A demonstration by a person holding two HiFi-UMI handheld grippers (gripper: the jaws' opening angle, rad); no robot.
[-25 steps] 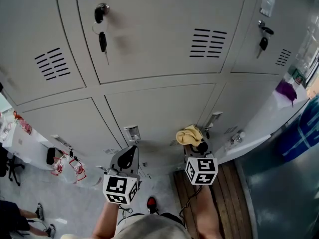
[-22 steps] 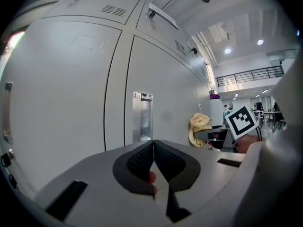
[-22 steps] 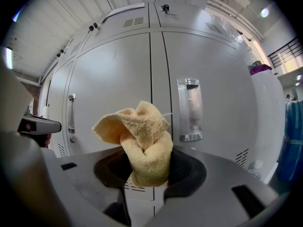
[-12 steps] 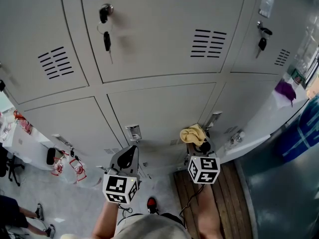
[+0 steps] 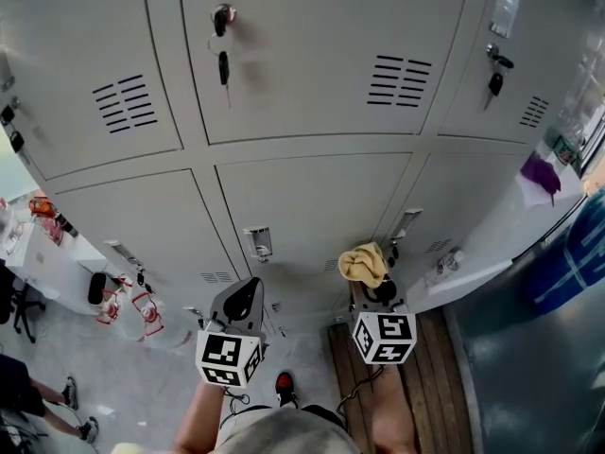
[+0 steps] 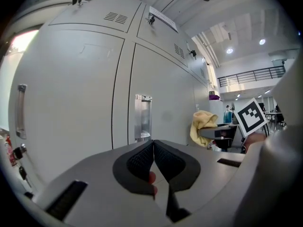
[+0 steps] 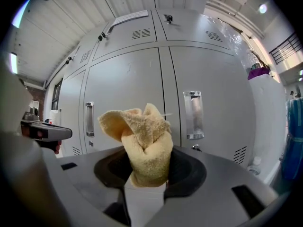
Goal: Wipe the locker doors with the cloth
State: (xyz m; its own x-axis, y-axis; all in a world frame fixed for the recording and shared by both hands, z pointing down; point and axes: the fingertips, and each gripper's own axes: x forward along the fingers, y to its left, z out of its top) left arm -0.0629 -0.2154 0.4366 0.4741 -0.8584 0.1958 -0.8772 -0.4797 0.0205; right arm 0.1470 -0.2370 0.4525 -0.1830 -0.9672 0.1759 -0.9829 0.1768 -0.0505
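Grey metal locker doors (image 5: 312, 206) fill the head view in two rows; the lower ones have recessed handles (image 5: 257, 243). My right gripper (image 5: 371, 279) is shut on a bunched yellow cloth (image 5: 363, 261) and holds it just short of a lower door. In the right gripper view the cloth (image 7: 142, 141) sticks up between the jaws, in front of two lower doors (image 7: 128, 98). My left gripper (image 5: 242, 298) is shut with nothing in it, jaws touching, level with the right one. The left gripper view shows its shut jaws (image 6: 153, 156) and the cloth (image 6: 202, 126) off to the right.
Keys (image 5: 223, 64) hang from the lock of an upper door, and another key (image 5: 493, 81) from a door to the right. A purple cloth (image 5: 543, 171) lies on a white ledge at right. Wooden planks (image 5: 430, 386) cover the floor under the right arm. A person's legs (image 5: 38, 405) stand at far left.
The head view has swung left and slightly down, so the lockers sit further right in the picture. The right gripper with the cloth has shifted a little; the left has stayed.
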